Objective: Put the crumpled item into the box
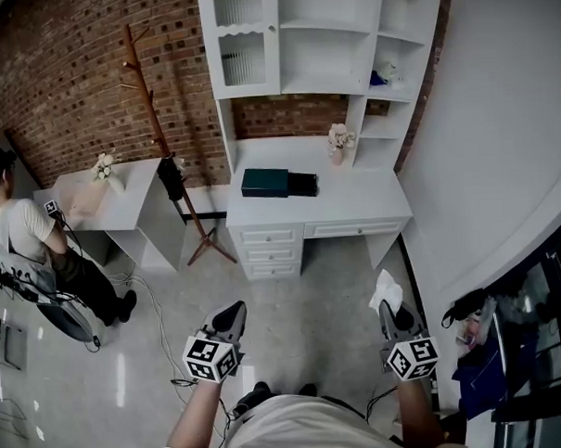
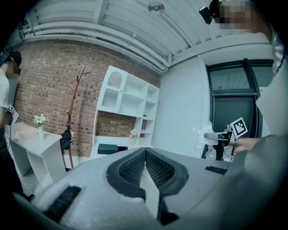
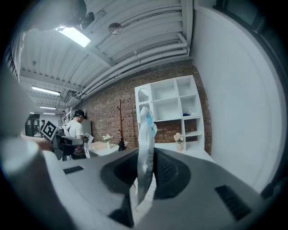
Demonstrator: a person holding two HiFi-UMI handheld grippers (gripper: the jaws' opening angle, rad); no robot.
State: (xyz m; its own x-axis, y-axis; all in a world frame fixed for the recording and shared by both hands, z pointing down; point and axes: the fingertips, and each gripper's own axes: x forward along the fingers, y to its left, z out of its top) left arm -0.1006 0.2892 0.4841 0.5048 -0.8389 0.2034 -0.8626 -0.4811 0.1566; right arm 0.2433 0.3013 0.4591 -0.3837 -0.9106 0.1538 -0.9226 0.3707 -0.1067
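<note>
We note the right gripper point(image 1: 389, 311) clamped on the crumpled paper point(image 1: 386, 286), the left gripper point(image 1: 231, 315) closed and empty, and the box point(image 1: 265, 182) well ahead and leftward on the bench point(image 1: 354, 204).

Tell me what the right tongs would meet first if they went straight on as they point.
Nothing nearby: open floor lies ahead of the right tongs, shut on the crumpled item. Beyond it, probably the white desk, near its right end; depth is hard to judge.
</note>
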